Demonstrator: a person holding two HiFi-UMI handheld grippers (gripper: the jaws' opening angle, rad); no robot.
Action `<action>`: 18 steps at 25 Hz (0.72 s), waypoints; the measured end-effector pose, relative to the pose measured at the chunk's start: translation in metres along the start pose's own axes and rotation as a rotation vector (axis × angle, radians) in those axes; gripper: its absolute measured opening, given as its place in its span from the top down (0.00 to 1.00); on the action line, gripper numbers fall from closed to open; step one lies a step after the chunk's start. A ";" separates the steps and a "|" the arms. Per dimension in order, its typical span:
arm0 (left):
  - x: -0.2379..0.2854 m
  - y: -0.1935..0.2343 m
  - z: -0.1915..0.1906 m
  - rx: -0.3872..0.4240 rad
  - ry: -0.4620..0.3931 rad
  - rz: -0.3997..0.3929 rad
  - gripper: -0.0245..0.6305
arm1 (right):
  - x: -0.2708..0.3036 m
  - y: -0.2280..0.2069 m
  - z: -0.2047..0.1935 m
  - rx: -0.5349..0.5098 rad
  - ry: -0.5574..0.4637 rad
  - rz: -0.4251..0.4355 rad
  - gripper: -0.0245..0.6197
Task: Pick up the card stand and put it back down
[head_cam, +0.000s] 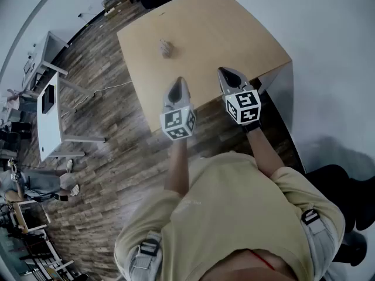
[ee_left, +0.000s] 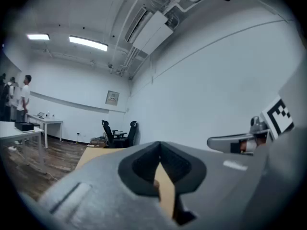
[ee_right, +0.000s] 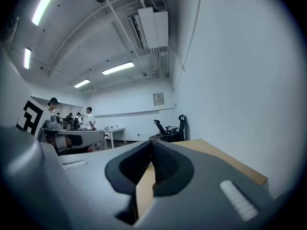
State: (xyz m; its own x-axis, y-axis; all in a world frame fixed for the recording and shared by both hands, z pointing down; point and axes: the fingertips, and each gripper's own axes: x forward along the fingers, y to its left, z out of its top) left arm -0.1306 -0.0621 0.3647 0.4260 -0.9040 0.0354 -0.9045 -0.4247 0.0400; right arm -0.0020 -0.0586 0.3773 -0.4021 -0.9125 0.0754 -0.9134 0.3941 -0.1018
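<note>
The table (head_cam: 234, 34) is big and mostly bare, so the trouble will not come from a crowd of things. It could come from the tongs.

The left tongs (head_cam: 179, 82) are shut tight with nothing in them. The right tongs (head_cam: 226, 72) are shut too, and they are also empty. Both sit over the near side of the table and point level.

The card stand (head_cam: 166, 48) is small. It stands on the table out in front of the left tongs, a bit to their left, and apart from them. It is farther from the right tongs, off to their left. If the tongs go in while shut, I think they would bump the stand and push it over. It could also slide toward the table edge on the left. The tongs must open first. The stand is so little that a pinch off to one side could let it slip or tip when it is set down.

Nothing stands between the tongs and the card stand. Left of the left tongs, down on the wood floor (head_cam: 105, 157), is a white desk (head_cam: 50, 107). Past the far end of the table are black chairs (ee_left: 117, 132). People (ee_right: 88, 117) stand far off. None of these are in the way.
</note>
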 end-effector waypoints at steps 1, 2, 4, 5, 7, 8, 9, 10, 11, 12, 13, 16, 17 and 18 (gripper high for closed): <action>0.002 -0.007 -0.001 -0.003 0.000 -0.001 0.96 | -0.005 -0.006 0.000 0.000 0.000 -0.002 0.95; 0.003 -0.013 -0.001 -0.005 0.000 -0.002 0.96 | -0.009 -0.011 0.000 0.001 0.001 -0.003 0.95; 0.007 -0.027 -0.002 -0.006 -0.001 -0.003 0.96 | -0.017 -0.023 0.000 0.005 0.002 -0.006 0.95; 0.008 -0.033 -0.002 -0.005 0.000 -0.003 0.96 | -0.022 -0.029 -0.001 0.009 0.002 -0.006 0.95; 0.009 -0.047 -0.003 0.002 0.003 -0.003 0.96 | -0.030 -0.040 -0.003 0.023 0.005 -0.009 0.95; 0.008 -0.053 -0.006 0.007 0.008 -0.004 0.96 | -0.035 -0.045 -0.006 0.035 0.008 -0.010 0.95; 0.007 -0.059 -0.009 0.012 0.016 -0.006 0.96 | -0.038 -0.048 -0.010 0.046 0.014 -0.012 0.95; 0.005 -0.063 -0.013 0.017 0.025 -0.007 0.96 | -0.040 -0.050 -0.014 0.055 0.020 -0.012 0.95; 0.004 -0.064 -0.016 0.020 0.034 -0.006 0.96 | -0.040 -0.050 -0.018 0.060 0.025 -0.008 0.95; 0.003 -0.063 -0.020 0.022 0.043 -0.005 0.96 | -0.039 -0.049 -0.022 0.064 0.030 -0.002 0.95; 0.003 -0.061 -0.023 0.023 0.051 -0.002 0.96 | -0.037 -0.046 -0.025 0.068 0.032 0.005 0.95; 0.009 -0.054 -0.029 0.019 0.061 -0.002 0.96 | -0.031 -0.041 -0.032 0.088 0.031 0.016 0.95; 0.013 -0.053 -0.030 0.017 0.060 -0.006 0.96 | -0.028 -0.040 -0.034 0.099 0.030 0.019 0.95; 0.018 -0.052 -0.031 0.015 0.057 -0.011 0.96 | -0.026 -0.040 -0.037 0.110 0.027 0.027 0.95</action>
State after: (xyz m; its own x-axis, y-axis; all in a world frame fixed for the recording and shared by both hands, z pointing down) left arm -0.0755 -0.0544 0.3945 0.4358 -0.8954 0.0917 -0.8999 -0.4353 0.0261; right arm 0.0425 -0.0469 0.4159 -0.4297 -0.8977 0.0980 -0.8903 0.4030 -0.2121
